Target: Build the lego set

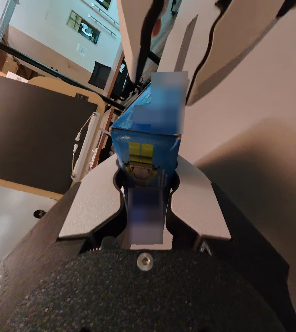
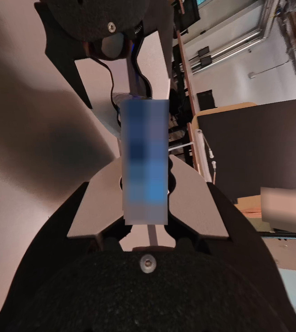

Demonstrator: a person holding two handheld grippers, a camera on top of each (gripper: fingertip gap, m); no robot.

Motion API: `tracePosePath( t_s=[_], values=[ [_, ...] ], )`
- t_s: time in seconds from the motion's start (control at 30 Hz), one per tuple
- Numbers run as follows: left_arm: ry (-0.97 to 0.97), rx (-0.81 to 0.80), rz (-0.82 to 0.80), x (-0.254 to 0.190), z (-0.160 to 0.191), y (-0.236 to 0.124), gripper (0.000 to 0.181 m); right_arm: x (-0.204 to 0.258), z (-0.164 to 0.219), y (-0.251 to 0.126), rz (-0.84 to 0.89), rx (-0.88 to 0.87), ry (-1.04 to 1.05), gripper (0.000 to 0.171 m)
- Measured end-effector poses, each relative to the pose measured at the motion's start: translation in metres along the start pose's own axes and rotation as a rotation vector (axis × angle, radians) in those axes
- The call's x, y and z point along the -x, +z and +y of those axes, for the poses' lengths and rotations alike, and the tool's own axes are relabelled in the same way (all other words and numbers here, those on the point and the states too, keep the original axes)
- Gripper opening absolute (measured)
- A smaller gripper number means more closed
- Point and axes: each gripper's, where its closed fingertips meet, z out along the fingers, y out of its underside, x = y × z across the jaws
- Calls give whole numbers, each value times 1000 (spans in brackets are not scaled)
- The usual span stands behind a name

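Gripping blue lego box [image 1: 144, 152] with left gripper [image 1: 146, 172] and right gripper [image 2: 144, 172]; yellow print showing in left view only.

Left gripper [image 1: 146, 172] fingers clamped, right gripper [image 2: 144, 168] fingers clamped, facing each other

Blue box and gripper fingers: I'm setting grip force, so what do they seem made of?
Blue box: likely printed cardboard, slightly glossy; a raw brown edge shows at its fold. Left gripper fingers: pale grey, matte, grainy; possibly coated metal or plastic.
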Motion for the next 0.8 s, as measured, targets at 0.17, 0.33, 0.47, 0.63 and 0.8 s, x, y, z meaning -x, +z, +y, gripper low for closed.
tracePosePath(
  t_s=[0.17,0.33,0.47,0.63,0.8],
  values=[
    [15,5,47,-13,-1,3,51,18,11,5,-102,24,28,44],
    [23,-45,61,-18,-8,1,48,22,15,4,-135,14,63,47],
    [55,-73,89,-23,-17,-3,44,27,18,5,-162,9,91,52],
    [37,-95,114,-24,-17,-8,40,28,12,7,-148,-46,103,59],
    [32,-105,142,-27,-22,-12,37,29,10,4,-157,-57,108,57]
  ],
)
